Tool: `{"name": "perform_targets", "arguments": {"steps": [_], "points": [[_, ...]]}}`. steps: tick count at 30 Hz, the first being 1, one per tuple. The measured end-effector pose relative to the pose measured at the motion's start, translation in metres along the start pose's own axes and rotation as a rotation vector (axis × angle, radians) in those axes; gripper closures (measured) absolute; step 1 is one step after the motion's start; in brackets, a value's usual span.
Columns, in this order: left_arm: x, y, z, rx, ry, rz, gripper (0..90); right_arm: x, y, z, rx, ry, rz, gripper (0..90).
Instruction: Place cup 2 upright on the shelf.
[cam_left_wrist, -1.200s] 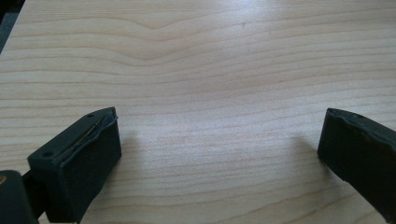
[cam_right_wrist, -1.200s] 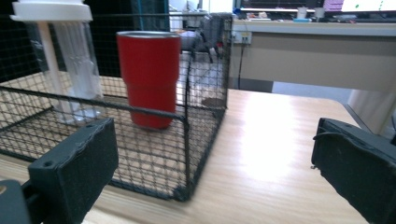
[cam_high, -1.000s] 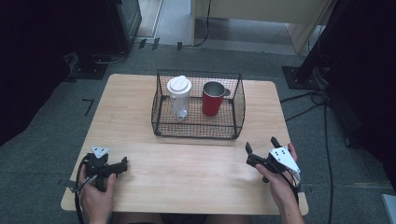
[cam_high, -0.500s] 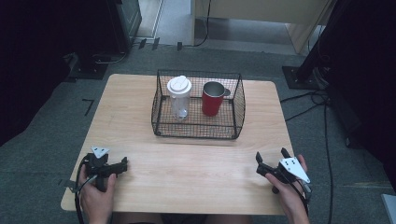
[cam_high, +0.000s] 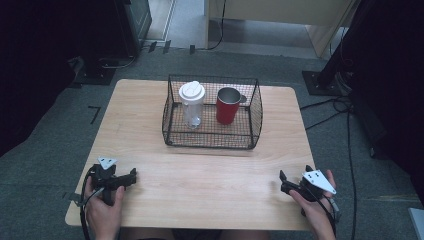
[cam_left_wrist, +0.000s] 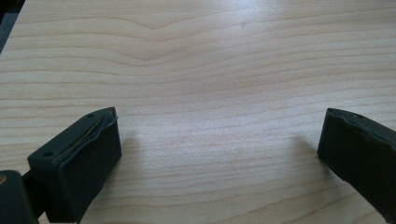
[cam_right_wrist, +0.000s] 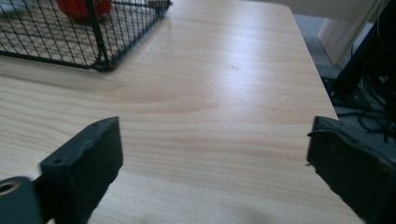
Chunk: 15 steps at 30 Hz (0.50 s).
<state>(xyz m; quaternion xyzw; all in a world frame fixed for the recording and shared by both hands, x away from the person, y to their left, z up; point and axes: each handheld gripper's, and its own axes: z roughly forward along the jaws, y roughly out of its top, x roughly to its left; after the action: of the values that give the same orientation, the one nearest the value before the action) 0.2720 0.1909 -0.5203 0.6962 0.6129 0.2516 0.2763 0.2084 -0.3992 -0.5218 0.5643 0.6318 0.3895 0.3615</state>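
your left gripper (cam_high: 131, 176) and right gripper (cam_high: 296, 178) rest at the table's (cam_high: 210, 175) near edge, jaws apart on nothing, the right's just narrowing. white-lidded bottle (cam_high: 192, 104) and red cup (cam_high: 228, 105) stand upright in the wire basket (cam_high: 210, 140); work looks finished.

Lighting the wooden table (cam_high: 200, 175) evenly from above, leaving the surrounding floor (cam_high: 45, 150) dim and the corners nearly black. Throwing faint soft shadows beside the black pads (cam_left_wrist: 88, 154). Blurring the wire basket (cam_right_wrist: 93, 42) slightly, glaring mildly on the wood.
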Motion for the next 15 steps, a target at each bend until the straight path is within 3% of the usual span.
{"name": "perform_targets", "arguments": {"steps": [4, 8, 12, 15], "points": [[0.0000, 0.0000, 0.0000, 0.000, 0.000, 0.000, 0.0, -0.0033, -0.0010, 0.0004, 0.085, -0.013, 0.004, 6.4], [0.0000, 0.0000, 0.0000, 0.000, 0.000, 0.000, 0.0, -0.0007, -0.0031, 0.0029, 0.208, -0.026, -0.050, 6.2], [0.0000, 0.0000, 0.0000, 0.000, 0.000, 0.000, 0.0, 0.0001, -0.0042, 0.0045, 0.257, -0.033, -0.069, 5.2], [0.0000, 0.0000, 0.0000, 0.000, 0.000, 0.000, 0.0, -0.0037, -0.0041, 0.0053, 0.277, -0.022, -0.029, 4.4]]}}
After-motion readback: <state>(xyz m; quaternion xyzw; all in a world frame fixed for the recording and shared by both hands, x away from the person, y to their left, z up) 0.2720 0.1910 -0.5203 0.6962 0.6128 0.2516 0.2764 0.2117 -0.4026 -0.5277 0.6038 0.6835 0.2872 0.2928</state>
